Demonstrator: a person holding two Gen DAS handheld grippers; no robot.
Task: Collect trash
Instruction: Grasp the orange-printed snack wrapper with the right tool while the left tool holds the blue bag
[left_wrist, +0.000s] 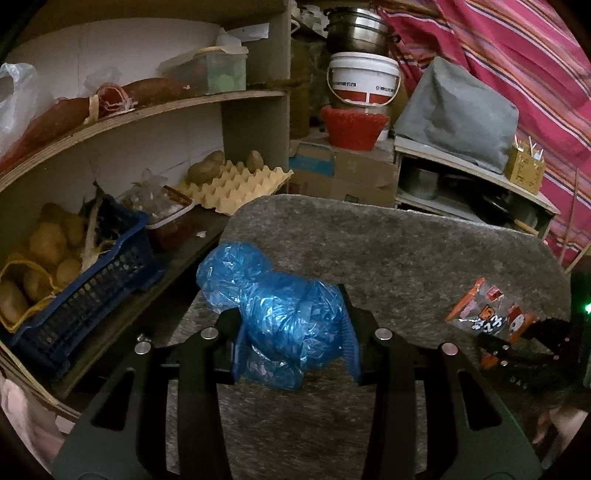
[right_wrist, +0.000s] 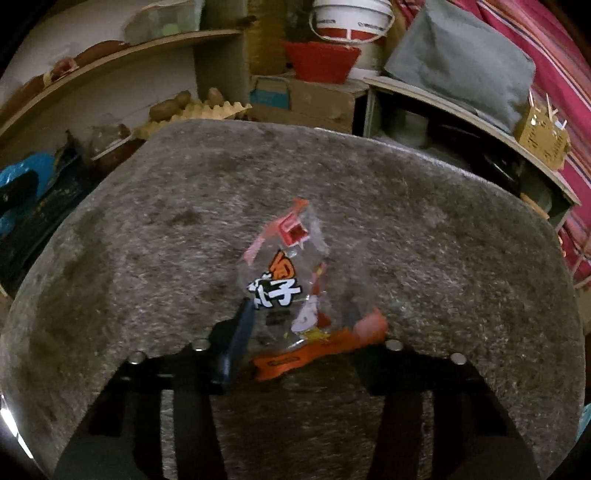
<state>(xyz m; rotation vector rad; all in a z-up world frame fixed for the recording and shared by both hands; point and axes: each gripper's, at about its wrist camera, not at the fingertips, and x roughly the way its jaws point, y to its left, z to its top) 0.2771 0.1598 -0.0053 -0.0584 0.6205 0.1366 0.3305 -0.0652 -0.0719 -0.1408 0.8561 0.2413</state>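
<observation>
A crumpled blue plastic bag (left_wrist: 280, 310) hangs just above the grey felt mat (left_wrist: 369, 240), with my left gripper (left_wrist: 291, 321) shut on it, a pad on each side. An orange and clear snack wrapper (right_wrist: 288, 288) lies on the mat (right_wrist: 443, 240), bunched between the pads of my right gripper (right_wrist: 299, 321), which press on its near end. In the left wrist view the same wrapper (left_wrist: 487, 314) sits at the right with the right gripper (left_wrist: 517, 343) on it. The blue bag (right_wrist: 22, 173) shows at the far left of the right wrist view.
Wooden shelves on the left hold a blue crate of potatoes (left_wrist: 74, 295) and an egg tray (left_wrist: 236, 184). Behind the mat stand cardboard boxes, a red basin (left_wrist: 351, 125), a white bucket (left_wrist: 362, 77) and a grey cushion (left_wrist: 454, 114). Pink striped cloth (left_wrist: 517, 55) hangs at right.
</observation>
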